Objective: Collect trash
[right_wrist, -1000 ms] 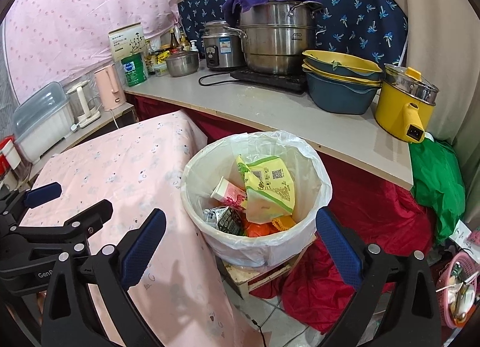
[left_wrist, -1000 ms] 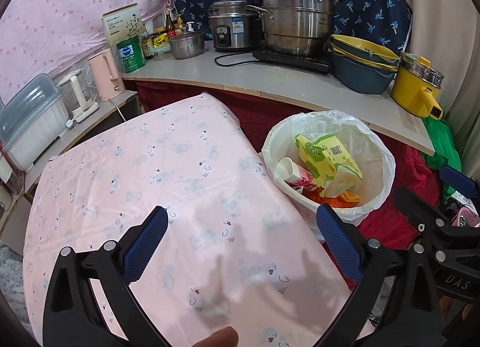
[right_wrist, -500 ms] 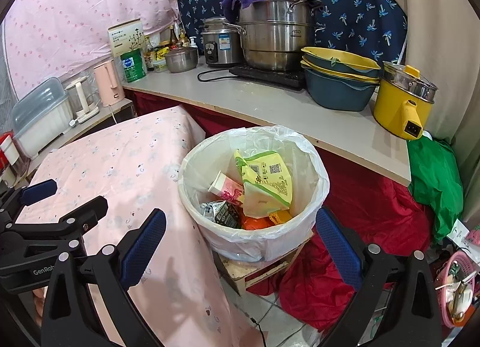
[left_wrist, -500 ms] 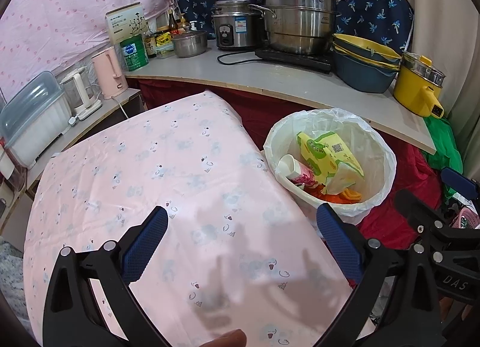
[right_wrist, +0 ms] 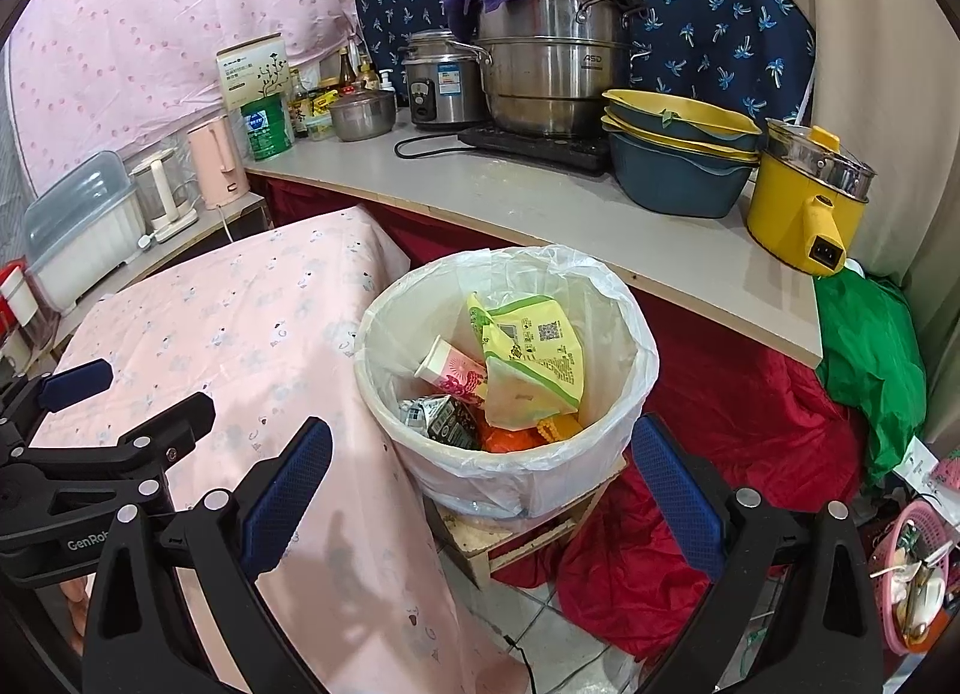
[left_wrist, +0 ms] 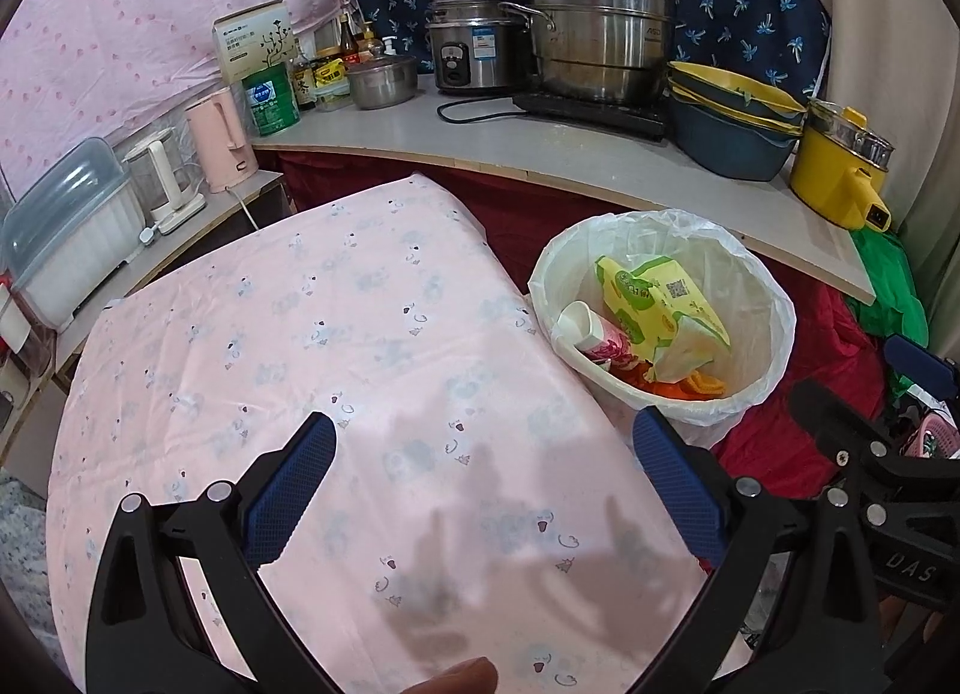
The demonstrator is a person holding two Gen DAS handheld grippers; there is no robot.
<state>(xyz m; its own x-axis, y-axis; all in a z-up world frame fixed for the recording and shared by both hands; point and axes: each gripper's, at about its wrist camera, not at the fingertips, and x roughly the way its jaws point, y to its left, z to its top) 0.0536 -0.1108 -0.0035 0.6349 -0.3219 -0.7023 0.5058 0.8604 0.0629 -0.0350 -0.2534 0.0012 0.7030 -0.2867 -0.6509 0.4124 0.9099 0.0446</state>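
A round bin [right_wrist: 624,394] lined with a thin white plastic bag [right_wrist: 540,268] stands upright on a low wooden stand, just beside the pink-clothed table; the bag's edge folds out over the rim. Inside lies trash — a yellow-green snack packet [right_wrist: 534,352] leaning upright; a paper cup [right_wrist: 453,370] tipped on its side with a pink print; a dark carton [right_wrist: 447,421]; orange scraps [right_wrist: 510,439] beneath.

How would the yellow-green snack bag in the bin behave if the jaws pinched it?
The yellow-green snack bag looks creased and flat, so it is probably floppy and light. Its glossy film may slip. It leans on the paper cup in the lined bin, so lifting it could shift the cup.
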